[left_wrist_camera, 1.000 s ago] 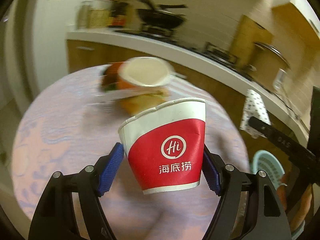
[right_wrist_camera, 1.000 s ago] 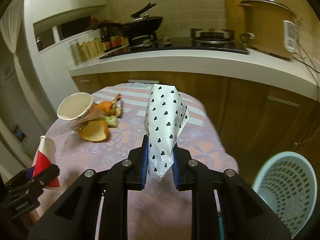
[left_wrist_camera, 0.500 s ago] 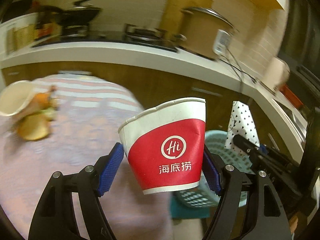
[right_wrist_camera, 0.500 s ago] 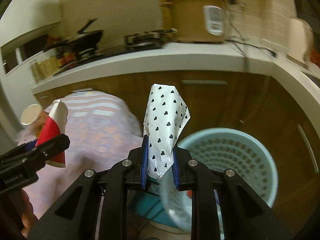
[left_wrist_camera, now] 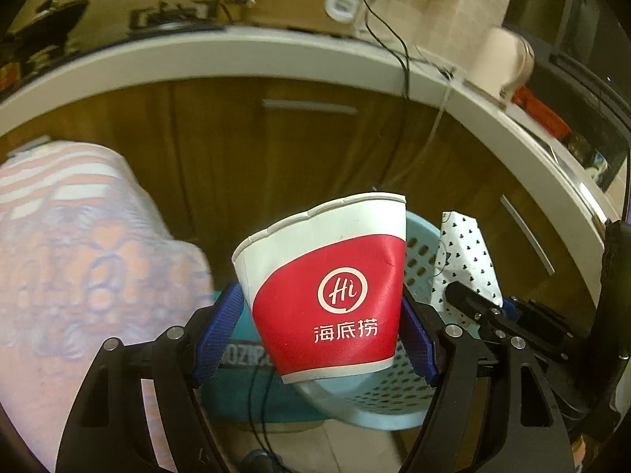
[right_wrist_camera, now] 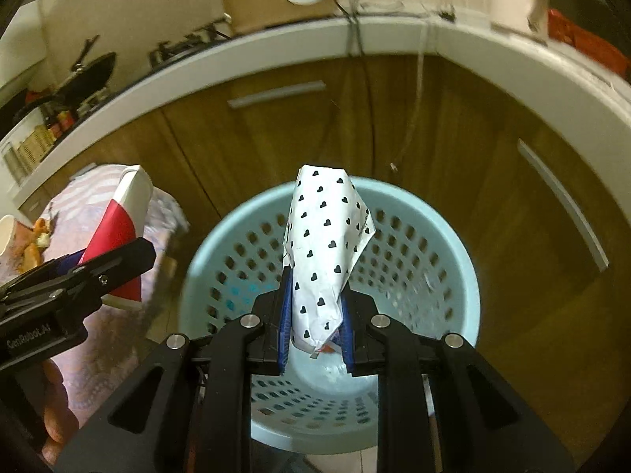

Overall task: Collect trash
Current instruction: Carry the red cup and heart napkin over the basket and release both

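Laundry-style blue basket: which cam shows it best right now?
Right wrist: the blue basket shows its whole rim and inside, behind the heart-print wrapper. Left wrist shows only part of it, behind the red cup.

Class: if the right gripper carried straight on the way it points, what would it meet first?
Probably the light blue basket: the right gripper, shut on the heart-print wrapper, points into its opening; depth is unclear.
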### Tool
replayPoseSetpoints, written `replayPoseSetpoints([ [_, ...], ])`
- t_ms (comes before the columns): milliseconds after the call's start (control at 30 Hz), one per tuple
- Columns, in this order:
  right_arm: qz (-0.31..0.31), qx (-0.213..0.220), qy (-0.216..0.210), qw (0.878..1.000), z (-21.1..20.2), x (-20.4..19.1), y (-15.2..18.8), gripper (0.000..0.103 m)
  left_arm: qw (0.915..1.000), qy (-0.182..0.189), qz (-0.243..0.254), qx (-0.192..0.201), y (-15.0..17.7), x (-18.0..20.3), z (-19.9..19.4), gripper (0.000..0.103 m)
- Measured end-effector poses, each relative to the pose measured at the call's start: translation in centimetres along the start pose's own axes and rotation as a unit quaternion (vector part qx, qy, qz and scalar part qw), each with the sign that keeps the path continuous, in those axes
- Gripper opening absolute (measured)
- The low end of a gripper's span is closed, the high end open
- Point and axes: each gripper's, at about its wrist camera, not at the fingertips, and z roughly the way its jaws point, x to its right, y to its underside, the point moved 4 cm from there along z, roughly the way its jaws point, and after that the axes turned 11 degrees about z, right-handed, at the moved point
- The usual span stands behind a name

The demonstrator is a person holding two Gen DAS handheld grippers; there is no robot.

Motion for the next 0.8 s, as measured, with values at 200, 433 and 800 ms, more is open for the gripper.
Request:
replayPoseSetpoints([
  [200, 0.037, -0.038, 0.0, 0.999, 1.9, 2.2, 0.6, 0.021, 0.9995, 0.014, 0.007, -0.029, 0.3, 1.1, 2.8, 0.074],
  [433, 0.052, -0.064, -0.004, 0.997, 3.5, 2.9, 1.0, 0.048, 0.9982, 0.025, -0.009, -0.054, 1.5, 0.3, 4.1, 0.079],
  [800, 0.031, -0.049, -0.016, 0.998, 2.1, 0.8, 0.6, 0.048, 0.9987, 0.031, -0.034, -0.023, 1.6, -2.1, 0.9, 0.08],
])
